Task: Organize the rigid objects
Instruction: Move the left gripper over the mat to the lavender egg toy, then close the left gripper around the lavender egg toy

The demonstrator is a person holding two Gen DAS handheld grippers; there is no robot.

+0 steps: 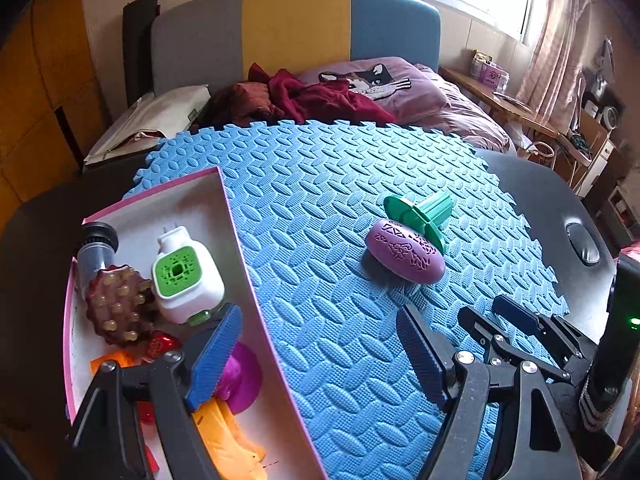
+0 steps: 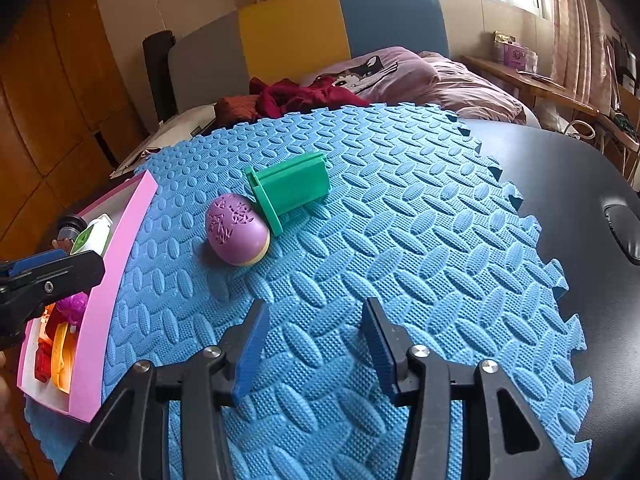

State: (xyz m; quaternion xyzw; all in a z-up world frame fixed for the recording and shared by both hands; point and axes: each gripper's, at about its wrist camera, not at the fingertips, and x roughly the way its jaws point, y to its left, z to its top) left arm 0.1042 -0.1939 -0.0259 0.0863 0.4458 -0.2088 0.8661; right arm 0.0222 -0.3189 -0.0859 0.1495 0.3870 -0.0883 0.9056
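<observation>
Blue foam mat (image 2: pixel 400 216) bears a purple egg (image 2: pixel 236 229) patterned, wordless.

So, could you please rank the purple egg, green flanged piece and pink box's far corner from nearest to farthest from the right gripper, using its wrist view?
1. Purple egg, ahead, slightly left.
2. Green flanged piece, just behind the egg.
3. Pink box far corner, far left.

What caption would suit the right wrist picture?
Open right gripper faces a purple egg touching a green spool on the blue foam mat.
</observation>
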